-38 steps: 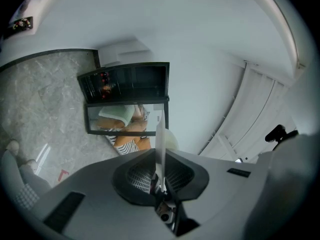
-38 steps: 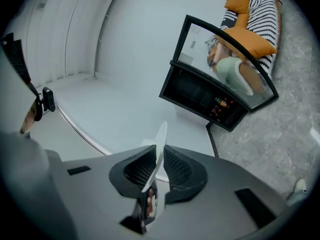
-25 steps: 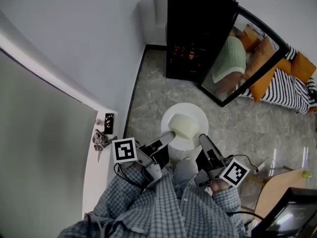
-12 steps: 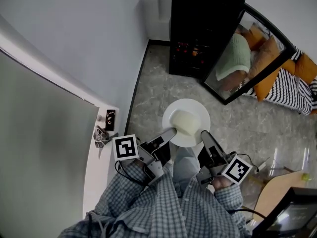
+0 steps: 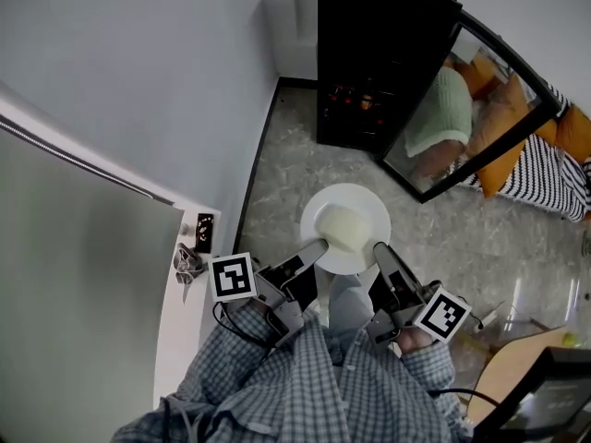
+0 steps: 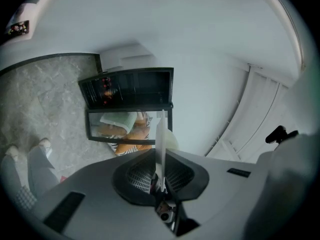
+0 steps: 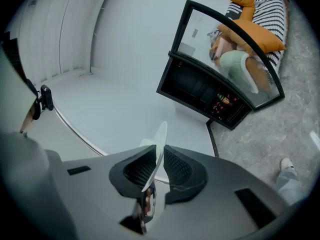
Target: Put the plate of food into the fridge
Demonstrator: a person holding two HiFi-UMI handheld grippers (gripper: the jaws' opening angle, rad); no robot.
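Note:
A white plate (image 5: pixel 367 212) with a pale yellow lump of food (image 5: pixel 340 226) hangs above the floor in the head view. My left gripper (image 5: pixel 316 245) is shut on its near left rim and my right gripper (image 5: pixel 379 248) is shut on its near right rim. In the left gripper view the plate (image 6: pixel 160 139) shows edge-on between the jaws of the left gripper (image 6: pixel 161 160). The right gripper view shows the plate's rim (image 7: pixel 159 143) pinched by the right gripper (image 7: pixel 156 165). The black fridge (image 5: pixel 369 53) stands ahead, its glass door (image 5: pixel 480 109) swung open to the right.
A white wall (image 5: pixel 157 81) and a sill (image 5: pixel 189 275) with small objects run along the left. A striped sofa with orange cushions (image 5: pixel 554 155) lies beyond the fridge door. A wooden table (image 5: pixel 517 358) is at the lower right. Grey marble floor (image 5: pixel 277 173) lies between me and the fridge.
The plate and both grippers have moved a little closer to the fridge, which now shows slightly nearer. Both grips are unchanged.

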